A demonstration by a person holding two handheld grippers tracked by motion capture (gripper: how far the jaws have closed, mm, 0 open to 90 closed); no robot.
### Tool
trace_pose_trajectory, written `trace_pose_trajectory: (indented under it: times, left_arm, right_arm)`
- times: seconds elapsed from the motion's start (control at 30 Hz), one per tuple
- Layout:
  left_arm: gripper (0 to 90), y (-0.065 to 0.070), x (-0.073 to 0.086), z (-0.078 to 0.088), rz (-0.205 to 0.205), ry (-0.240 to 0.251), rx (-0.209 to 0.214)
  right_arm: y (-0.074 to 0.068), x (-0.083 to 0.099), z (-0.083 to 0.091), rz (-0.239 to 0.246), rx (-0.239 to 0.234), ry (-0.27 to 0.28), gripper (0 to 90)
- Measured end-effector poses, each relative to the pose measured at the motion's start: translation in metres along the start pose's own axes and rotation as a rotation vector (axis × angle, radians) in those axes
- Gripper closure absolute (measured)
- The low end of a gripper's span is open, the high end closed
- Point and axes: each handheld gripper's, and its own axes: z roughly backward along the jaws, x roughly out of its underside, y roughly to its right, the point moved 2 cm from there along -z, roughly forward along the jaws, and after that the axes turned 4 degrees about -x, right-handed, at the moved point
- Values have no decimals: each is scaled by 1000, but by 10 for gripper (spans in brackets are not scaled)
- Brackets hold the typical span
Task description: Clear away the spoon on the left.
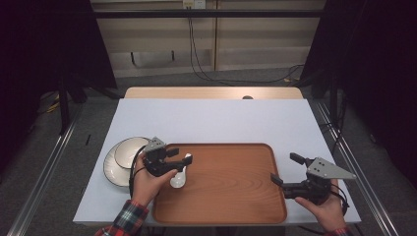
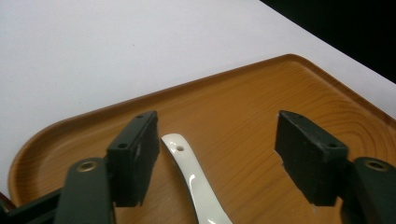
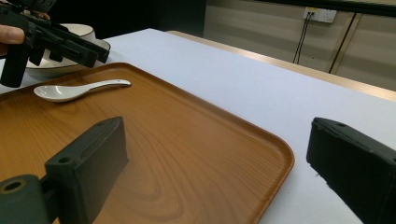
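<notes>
Two grippers over a white table (image 1: 211, 118) with a wooden strip along its far edge; grey floor, dark curtains both sides, pale wall panels with cables and a socket behind. High view: wooden tray (image 1: 231, 196) sits at the near edge, centre; stacked plate and bowl (image 1: 120, 157) just left of it. Left gripper (image 1: 183, 158) is held in the left hand, plaid sleeve, reaching over the tray's near-left corner, pointing right, jaws apart above the white spoon (image 1: 179, 177), which lies on the tray. Right gripper (image 1: 286, 169) is in the right hand beside the tray's right edge, jaws spread wide, nothing between them. Left gripper view: jaws released, spoon (image 2: 196, 186) handle lying flat on the tray (image 2: 243, 107) between them, close to the left jaw, not pressed by either pad; handle end has a small hole. Right gripper view: jaws wide open, one over the tray (image 3: 187, 140), the other over the table (image 3: 261, 88) past the rim; spoon (image 3: 74, 90) lies well off on the tray, bowl end left, under the left gripper (image 3: 100, 53); bowl (image 3: 79, 32) behind it. No readable writing or labels anywhere.
</notes>
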Motion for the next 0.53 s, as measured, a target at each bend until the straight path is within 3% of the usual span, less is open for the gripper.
trace_pose_trajectory:
  times: [0.53]
  left_arm:
    - [200, 2, -6, 6, -12, 40, 17]
  right_arm:
    - [0, 1, 0, 0, -1, -7, 48]
